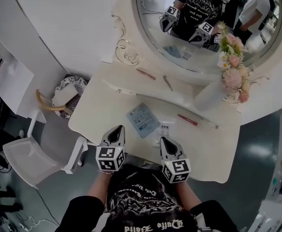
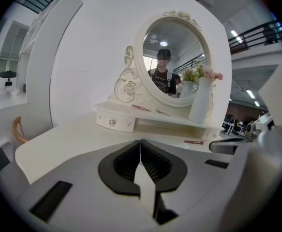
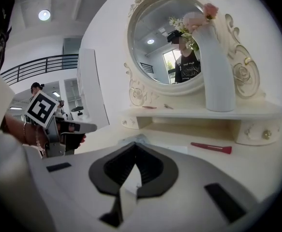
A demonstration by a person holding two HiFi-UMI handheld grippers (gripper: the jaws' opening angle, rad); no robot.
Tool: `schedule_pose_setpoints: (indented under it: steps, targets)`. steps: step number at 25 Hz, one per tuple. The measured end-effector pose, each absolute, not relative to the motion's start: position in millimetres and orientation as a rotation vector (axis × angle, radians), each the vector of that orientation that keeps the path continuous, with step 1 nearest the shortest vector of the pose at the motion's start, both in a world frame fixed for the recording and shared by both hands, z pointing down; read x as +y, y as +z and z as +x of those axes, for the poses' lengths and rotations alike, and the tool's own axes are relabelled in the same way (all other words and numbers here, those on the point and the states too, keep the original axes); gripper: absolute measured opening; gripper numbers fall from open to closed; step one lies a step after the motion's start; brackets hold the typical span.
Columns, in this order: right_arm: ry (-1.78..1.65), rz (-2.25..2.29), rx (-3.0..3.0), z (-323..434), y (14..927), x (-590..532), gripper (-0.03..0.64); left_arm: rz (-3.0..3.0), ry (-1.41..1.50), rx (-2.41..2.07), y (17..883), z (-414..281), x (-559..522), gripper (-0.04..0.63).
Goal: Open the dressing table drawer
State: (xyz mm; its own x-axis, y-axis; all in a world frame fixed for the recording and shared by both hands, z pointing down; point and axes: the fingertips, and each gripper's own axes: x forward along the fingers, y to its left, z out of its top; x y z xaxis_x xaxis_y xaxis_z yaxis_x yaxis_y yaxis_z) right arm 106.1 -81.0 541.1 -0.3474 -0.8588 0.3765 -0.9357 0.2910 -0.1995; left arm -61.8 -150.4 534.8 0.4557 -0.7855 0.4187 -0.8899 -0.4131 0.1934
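The cream dressing table (image 1: 107, 111) carries a raised shelf with a small knobbed drawer at each end. The left drawer (image 2: 114, 122) (image 1: 115, 87) lies ahead of my left gripper (image 2: 141, 151); the right drawer (image 3: 257, 132) sits at the right of the right gripper view. My left gripper (image 1: 116, 130) and right gripper (image 1: 166, 142) hover side by side over the table's front edge. Both are shut and empty, well short of either drawer. The left gripper (image 3: 58, 127) also shows at the left of the right gripper view.
A blue packet (image 1: 143, 120) and a red brush (image 1: 187, 119) lie on the tabletop. Two thin tools (image 1: 145, 74) rest on the shelf beside a white vase (image 1: 211, 96) of flowers. The oval mirror (image 1: 199, 28) stands behind. A white chair (image 1: 39, 153) stands left.
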Motion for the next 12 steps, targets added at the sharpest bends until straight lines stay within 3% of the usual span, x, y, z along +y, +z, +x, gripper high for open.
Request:
schedule_pose_setpoints:
  steps: [7,9,12]
  targets:
    - [0.581,1.754,-2.285,104.9,537.9,-83.3,0.011,2.318,0.391,-1.454,532.4,-78.7,-205.0,0.028]
    - [0.586,1.792,-2.262,107.3,538.3,-84.8,0.011,2.322,0.396,-1.433,534.5,-80.0,-220.6,0.110]
    - [0.591,1.840,-2.226,112.4,538.9,-86.8,0.011,2.318,0.399,-1.429,538.3,-81.5,-242.7,0.141]
